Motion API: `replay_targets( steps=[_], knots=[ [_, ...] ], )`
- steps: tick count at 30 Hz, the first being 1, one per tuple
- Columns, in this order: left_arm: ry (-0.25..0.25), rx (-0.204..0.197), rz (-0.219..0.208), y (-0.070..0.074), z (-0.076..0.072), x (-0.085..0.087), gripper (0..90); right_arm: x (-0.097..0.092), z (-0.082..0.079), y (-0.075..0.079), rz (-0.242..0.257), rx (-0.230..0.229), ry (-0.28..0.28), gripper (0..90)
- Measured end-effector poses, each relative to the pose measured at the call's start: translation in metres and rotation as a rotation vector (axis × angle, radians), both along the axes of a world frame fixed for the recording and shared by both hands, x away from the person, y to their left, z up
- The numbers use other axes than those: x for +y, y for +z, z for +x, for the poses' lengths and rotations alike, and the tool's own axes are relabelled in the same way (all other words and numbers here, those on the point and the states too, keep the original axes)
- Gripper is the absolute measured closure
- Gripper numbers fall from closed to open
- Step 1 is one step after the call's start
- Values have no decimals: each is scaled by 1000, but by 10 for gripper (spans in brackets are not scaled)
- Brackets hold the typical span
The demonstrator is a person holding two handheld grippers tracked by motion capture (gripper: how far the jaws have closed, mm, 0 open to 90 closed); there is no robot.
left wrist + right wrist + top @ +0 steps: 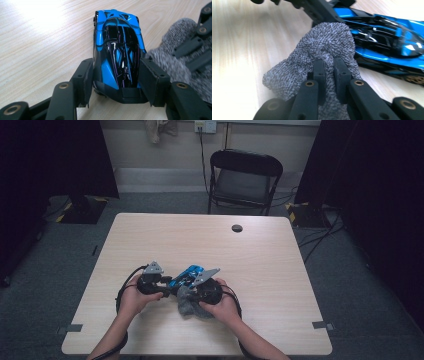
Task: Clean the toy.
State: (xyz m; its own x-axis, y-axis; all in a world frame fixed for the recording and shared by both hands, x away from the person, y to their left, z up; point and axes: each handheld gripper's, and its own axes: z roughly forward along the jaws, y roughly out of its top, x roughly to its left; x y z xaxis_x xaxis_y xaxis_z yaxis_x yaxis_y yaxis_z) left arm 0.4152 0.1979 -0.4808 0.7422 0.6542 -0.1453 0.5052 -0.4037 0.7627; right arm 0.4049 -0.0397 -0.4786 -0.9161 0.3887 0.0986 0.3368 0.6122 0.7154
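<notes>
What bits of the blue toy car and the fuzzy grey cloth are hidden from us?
- Blue toy car: in the left gripper view, its wheels lie under the body; its rear is covered by the left tool.
- Grey cloth: in the right gripper view, its lower end is covered by the right tool.

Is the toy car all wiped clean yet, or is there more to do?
Done: the left gripper is clamped on the shiny blue and black toy car, steadying it on the pale wooden table. In hand: the right gripper pinches a fluffy grey cloth beside the car. Left, probably: rubbing the car; how clean it is, I can't tell.
</notes>
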Motion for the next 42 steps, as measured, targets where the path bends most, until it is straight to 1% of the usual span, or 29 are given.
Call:
replay_targets(
  steps=[6, 10, 15, 18, 19, 20, 21, 22, 26, 31, 33, 34, 38, 42],
  knots=[
    [1, 1, 2, 0, 0, 0, 469, -16, 12, 0, -1, -3, -60, 826],
    [0, -2, 7, 1, 0, 0, 469, -25, 21, 0, 5, 6, -88, 826],
    [-1, -2, 8, 1, 0, 0, 471, -35, 29, 1, -16, -4, -120, 826],
    [-1, -1, 5, 1, 0, 0, 474, -41, 33, 0, -6, 1, -139, 825],
    [7, -8, 4, 2, -1, 1, 482, -42, 34, 0, -9, 0, -143, 825],
    [9, -21, 16, 3, 0, 3, 560, -42, 34, 0, -12, -5, -143, 825],
    [4, -18, 14, 3, 0, 3, 562, -42, 35, 0, -13, -9, -146, 825],
    [-1, -28, 16, 3, 0, 3, 562, -43, 36, 1, -14, -6, -150, 825],
    [3, -33, 12, 2, 1, 2, 561, -46, 39, 1, -14, -6, -159, 826],
    [4, -24, 5, 2, 1, 2, 562, -51, 42, 1, -18, -8, -171, 825],
    [7, -20, 3, 2, 1, 2, 561, -53, 44, 1, -20, -10, -183, 824],
    [8, -18, 2, 2, 1, 2, 561, -56, 45, 1, -24, -13, -199, 824],
    [4, -20, 6, 2, 1, 2, 561, -63, 49, 0, -17, -14, -225, 824],
    [5, -16, 15, 3, 1, 2, 561, -61, 51, 0, -36, -26, -240, 824]
  ],
)
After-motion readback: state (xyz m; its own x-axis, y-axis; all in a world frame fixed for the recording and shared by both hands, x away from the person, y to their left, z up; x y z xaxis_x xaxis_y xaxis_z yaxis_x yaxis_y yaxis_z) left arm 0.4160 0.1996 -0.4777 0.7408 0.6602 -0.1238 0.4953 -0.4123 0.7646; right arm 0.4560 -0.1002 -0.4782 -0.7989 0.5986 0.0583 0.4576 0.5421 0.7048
